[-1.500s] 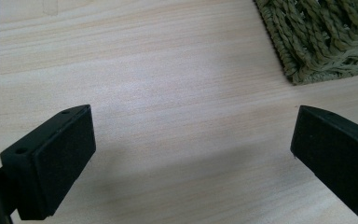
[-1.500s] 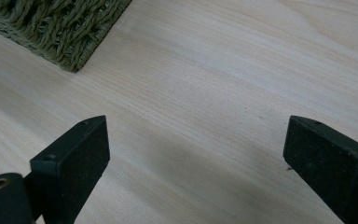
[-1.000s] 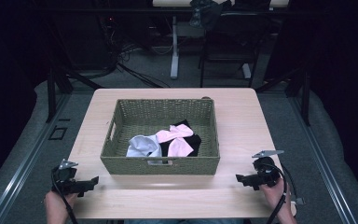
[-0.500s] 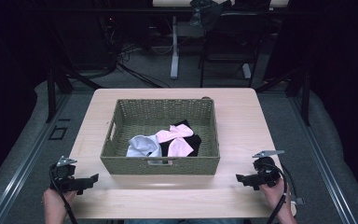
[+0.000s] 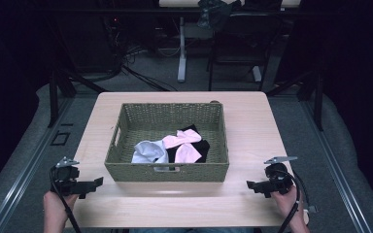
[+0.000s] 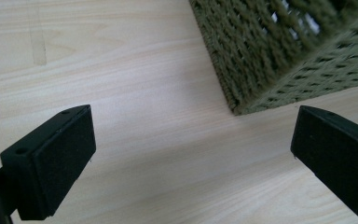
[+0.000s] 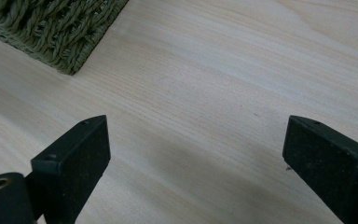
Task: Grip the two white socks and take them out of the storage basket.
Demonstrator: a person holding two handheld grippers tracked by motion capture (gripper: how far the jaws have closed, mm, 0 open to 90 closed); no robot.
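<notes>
A green woven basket (image 5: 126, 109) stands in the middle of the light wooden table (image 5: 252, 121). Inside it lie a white cloth (image 5: 145, 150), a pink cloth (image 5: 184, 144) and a black cloth (image 5: 201, 145). My left gripper (image 5: 97, 183) hovers over the table's front left, just off the basket's near left corner (image 6: 242, 105), open with nothing between its jaws. My right gripper (image 5: 249, 185) sits at the front right, also open and empty, with the basket's near right corner (image 7: 70, 60) ahead of it.
Bare wood (image 7: 214, 93) lies under both grippers. Beyond the table's far edge are a desk leg (image 5: 181, 53), cables and a dark chair (image 5: 233, 43) on a grey floor. A metal rail (image 5: 19, 170) runs along the left.
My left gripper has edged slightly toward the front left of the table. The right gripper and the basket have stayed put.
</notes>
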